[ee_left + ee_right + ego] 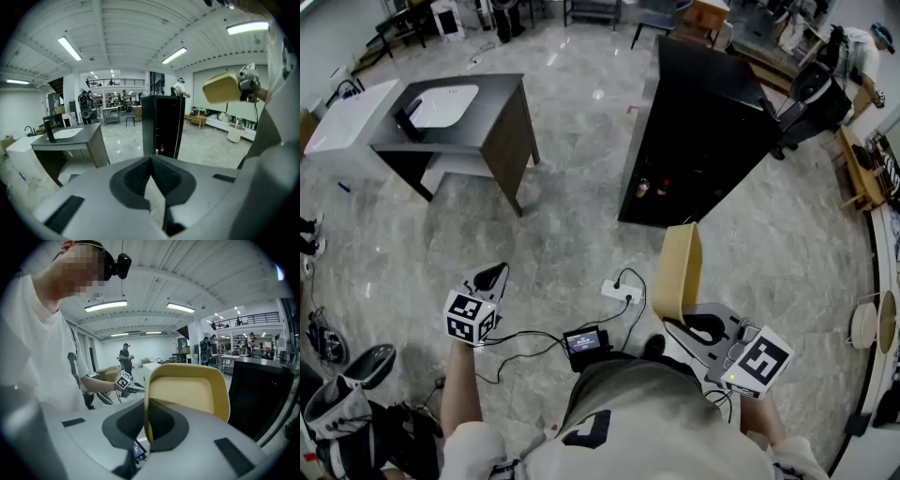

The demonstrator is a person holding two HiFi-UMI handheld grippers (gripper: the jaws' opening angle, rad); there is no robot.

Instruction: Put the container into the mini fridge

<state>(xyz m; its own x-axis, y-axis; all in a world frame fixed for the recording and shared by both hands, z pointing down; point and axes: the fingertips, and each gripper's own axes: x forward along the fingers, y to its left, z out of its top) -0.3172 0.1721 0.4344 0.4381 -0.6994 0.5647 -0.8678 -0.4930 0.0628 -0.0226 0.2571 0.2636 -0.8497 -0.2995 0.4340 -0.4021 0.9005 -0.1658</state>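
Note:
A tan, shallow container (680, 272) stands on edge in the air, and my right gripper (682, 323) is shut on its rim. The right gripper view shows that rim pinched between the jaws, with the container (187, 392) rising above my right gripper (149, 409). The black mini fridge (703, 131) stands on the floor ahead, with small bottles at its lower front. My left gripper (494, 275) hangs to the left, shut on nothing. In its own view my left gripper (151, 159) points at the fridge (162, 125), with the container (222, 87) at the upper right.
A dark table with a white basin (441, 108) stands at the far left, next to a white cabinet (342, 122). A power strip (619, 291) and cables lie on the floor by my feet. Furniture and clutter line the right side (862, 169).

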